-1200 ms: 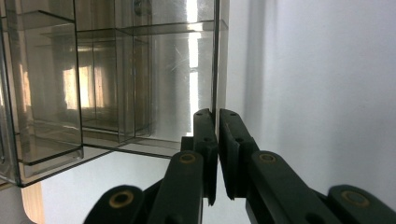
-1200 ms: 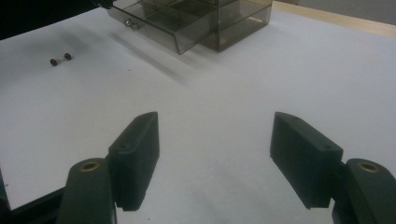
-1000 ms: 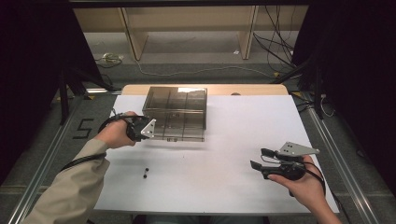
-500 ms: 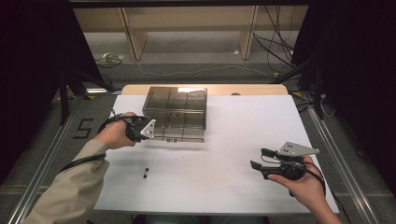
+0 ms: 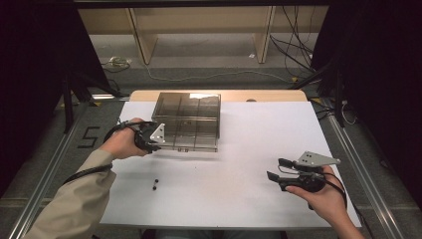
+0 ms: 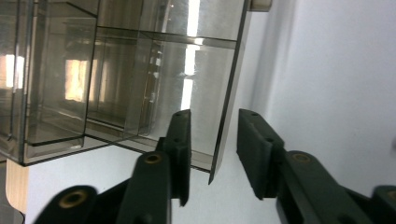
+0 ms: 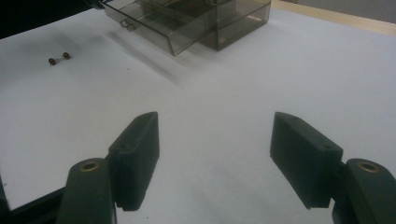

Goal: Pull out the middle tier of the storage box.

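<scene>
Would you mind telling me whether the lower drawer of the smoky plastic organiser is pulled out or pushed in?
Partly pulled out: in the right gripper view the drawer juts forward of the organiser, its inside visible.

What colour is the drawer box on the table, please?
The drawer box is smoky grey-brown, see-through plastic; clearest in the left gripper view.

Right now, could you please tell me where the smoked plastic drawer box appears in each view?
High view: drawer box at upper centre.
Left gripper view: upper left, its front panel between the open jaws.
Right gripper view: top centre.
Shared landmark: white table cover.
</scene>
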